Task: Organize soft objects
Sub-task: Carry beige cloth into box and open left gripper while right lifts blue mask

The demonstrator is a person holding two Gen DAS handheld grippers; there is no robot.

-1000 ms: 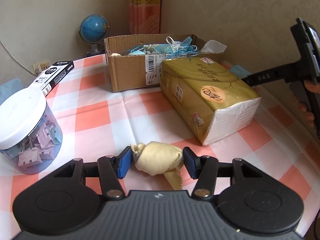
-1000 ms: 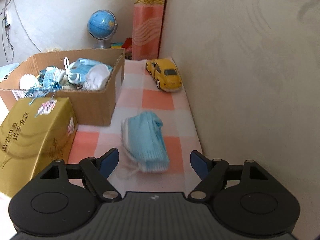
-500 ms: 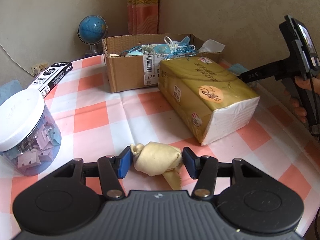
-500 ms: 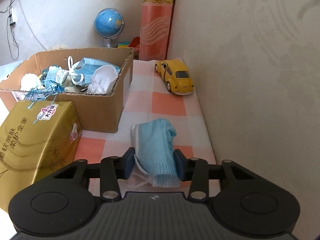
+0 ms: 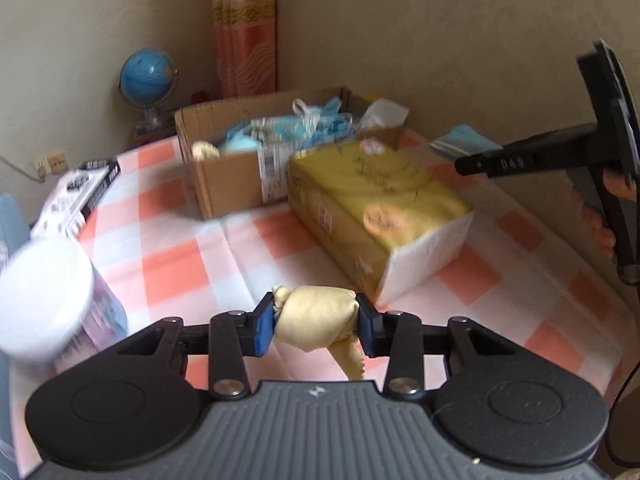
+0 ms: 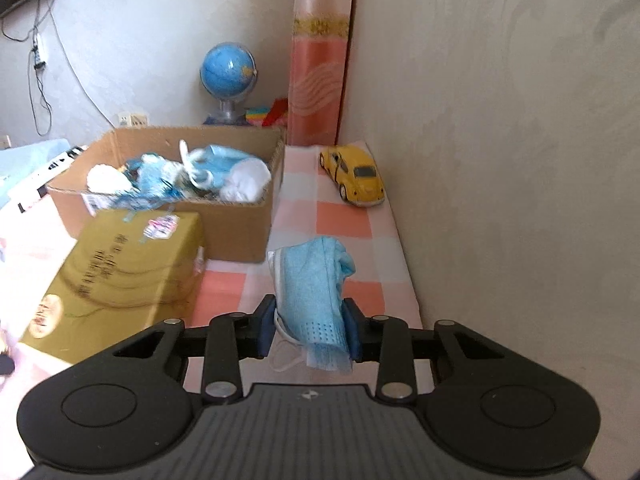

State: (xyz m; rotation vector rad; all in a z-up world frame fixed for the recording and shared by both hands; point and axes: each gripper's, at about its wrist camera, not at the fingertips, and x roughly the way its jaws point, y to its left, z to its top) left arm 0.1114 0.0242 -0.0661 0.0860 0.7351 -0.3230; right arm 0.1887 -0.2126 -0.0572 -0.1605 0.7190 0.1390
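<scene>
**Both grippers loaded, box waiting at the back of the table**

The checked table (image 5: 168,264) carries, from biggest down, the gold tissue pack (image 5: 376,208), the cardboard box (image 6: 240,224) already heaped with masks and other soft items, a white-lidded jar (image 5: 44,292), a globe (image 6: 228,68) and a yellow toy car (image 6: 356,176).

The left gripper (image 5: 316,322) has its jaws closing, pads pressing both sides of the knotted cream cloth (image 5: 314,318), whose loose tail hangs below. The right gripper (image 6: 307,326) is clenched on the blue face mask (image 6: 316,284), pinched at its lower half, with an ear loop dangling underneath.

Risks, as I judge them: the mask is gripped near one end, so its free upper part could flop and catch the box wall; the hanging loop or the cloth's tail might snag the tissue pack, which sits between both hands and the box. Two hands converging on one opening could also collide.

The left view alone shows the jar, a black-and-white carton (image 5: 80,192) and the person's hand on the other tool. Only the right view shows the toy car and the box's inside clearly.
</scene>
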